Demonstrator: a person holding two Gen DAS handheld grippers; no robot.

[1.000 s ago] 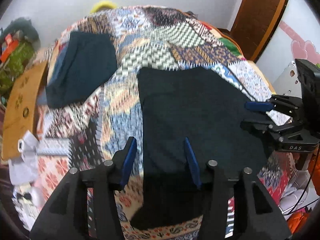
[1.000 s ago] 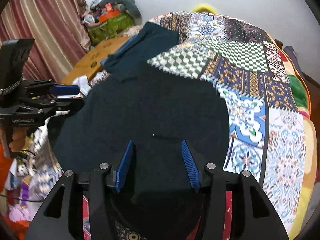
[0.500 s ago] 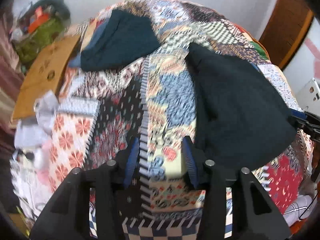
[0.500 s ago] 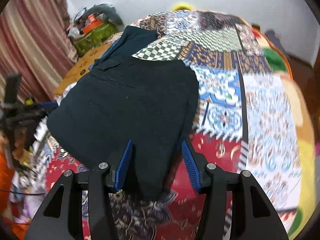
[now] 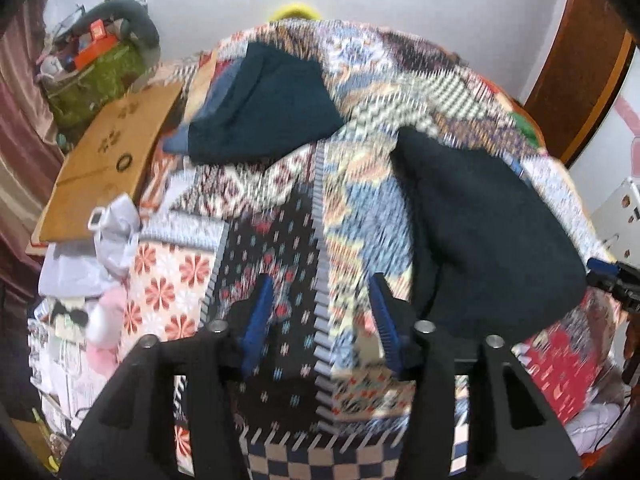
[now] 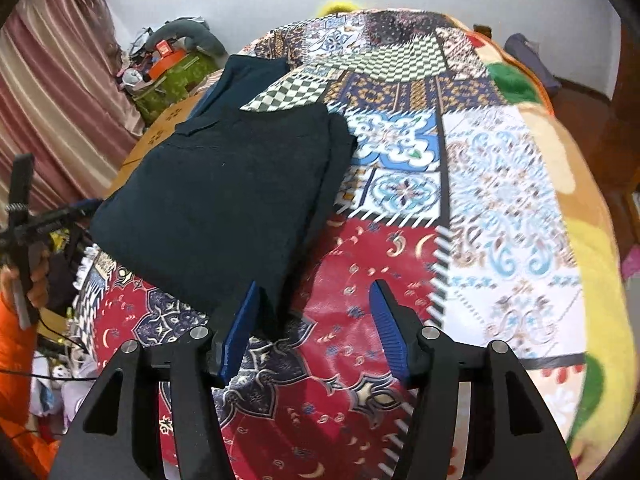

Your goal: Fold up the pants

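The dark pants (image 6: 224, 204) lie folded into a flat rectangle on the patchwork bedspread (image 6: 500, 200). In the left wrist view they (image 5: 480, 236) lie to the right of my fingers. My left gripper (image 5: 320, 320) is open and empty, above the bedspread (image 5: 280, 208) left of the pants. My right gripper (image 6: 314, 320) is open and empty, just past the pants' near corner, its left finger (image 6: 240, 332) close to the cloth. The left gripper also shows at the right wrist view's left edge (image 6: 24, 232).
A second folded dark garment (image 5: 272, 108) lies at the far left of the bed. A cardboard box (image 5: 108, 156), a green bag (image 5: 96, 76) and clutter stand left of the bed. A curtain (image 6: 52, 92) hangs at the left, a wooden door (image 5: 576, 76) at the right.
Both grippers have pulled back off the pants, the left one swinging left over the bedspread, the right one right and back. The pants stay folded on the bed.
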